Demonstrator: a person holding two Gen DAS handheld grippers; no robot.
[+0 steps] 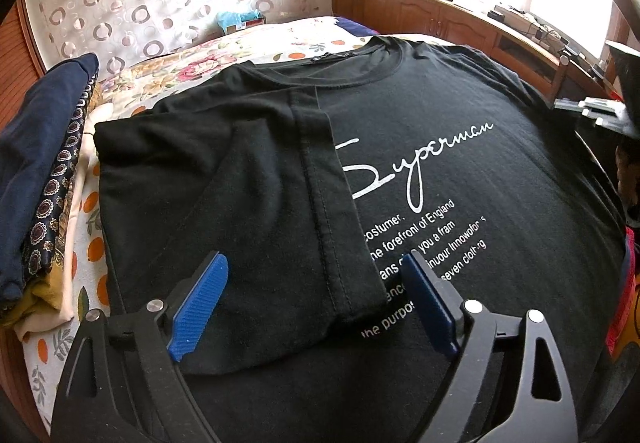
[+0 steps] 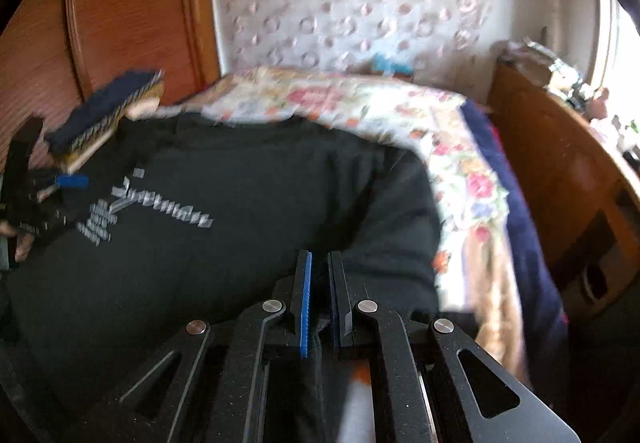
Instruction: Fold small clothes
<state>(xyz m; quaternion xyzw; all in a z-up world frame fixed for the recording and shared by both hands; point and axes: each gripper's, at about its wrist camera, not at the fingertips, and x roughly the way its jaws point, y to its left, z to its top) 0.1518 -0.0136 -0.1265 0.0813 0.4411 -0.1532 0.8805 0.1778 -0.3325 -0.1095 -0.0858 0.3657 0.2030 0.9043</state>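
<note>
Hand-held gripper [image 2: 319, 283] on black T-shirt [image 2: 240, 223] (printed)

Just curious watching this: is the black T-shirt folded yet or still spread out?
Partly folded: the T-shirt lies flat on the bed, but one side with its sleeve is turned in over the front.

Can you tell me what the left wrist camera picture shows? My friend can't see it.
A black T-shirt with white "Superman" writing lies spread on a flowery bed, its left sleeve side already folded over the middle. The left gripper, with blue pads, is open just above the folded part. A stack of folded clothes sits at the left.
</note>
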